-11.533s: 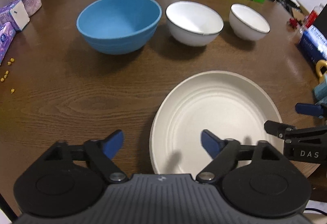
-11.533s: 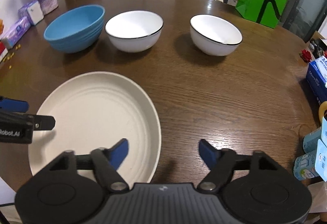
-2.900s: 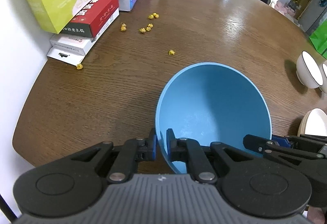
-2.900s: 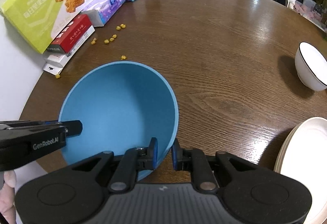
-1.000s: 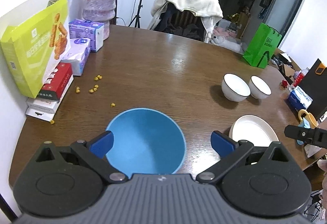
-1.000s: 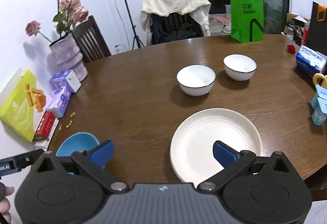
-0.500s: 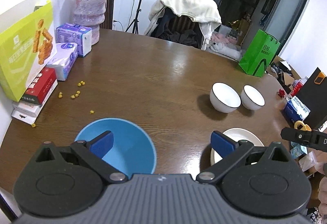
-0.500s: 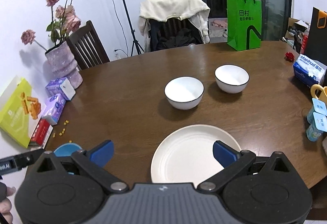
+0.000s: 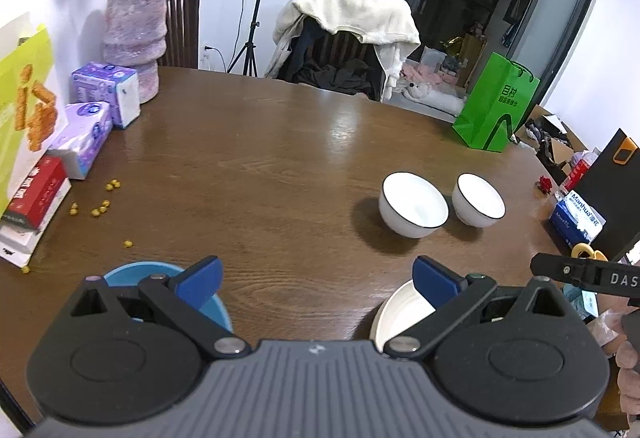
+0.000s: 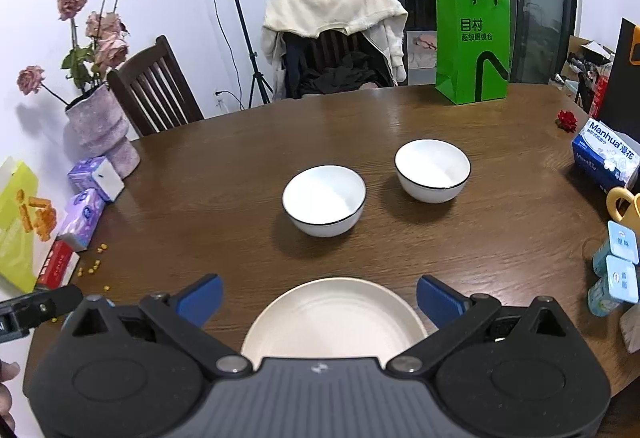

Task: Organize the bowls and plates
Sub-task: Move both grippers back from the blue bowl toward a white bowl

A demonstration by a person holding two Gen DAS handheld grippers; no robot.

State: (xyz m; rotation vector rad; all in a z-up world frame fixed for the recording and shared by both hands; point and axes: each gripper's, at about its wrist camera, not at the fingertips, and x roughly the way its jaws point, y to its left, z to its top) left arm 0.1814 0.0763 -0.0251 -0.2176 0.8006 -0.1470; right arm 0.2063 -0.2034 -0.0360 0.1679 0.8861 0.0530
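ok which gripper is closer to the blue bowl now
Left. The left gripper hangs right above the blue bowl, whose rim shows under its left finger. The right gripper is over the cream plate, off to the bowl's right.

Left gripper [image 9: 316, 278] hovering wide open above the table's [image 9: 280, 158] near edge, blue bowl [image 9: 132, 274] sitting beneath its left finger, white plate [image 9: 396, 310] beneath its right, two white bowls [image 9: 414, 204] standing side by side toward the right edge

table [image 10: 240, 174]: round, brown wood | on it: two white bowls [image 10: 324, 200], cream plate [image 10: 334, 318], blue bowl [image 9: 216, 312]
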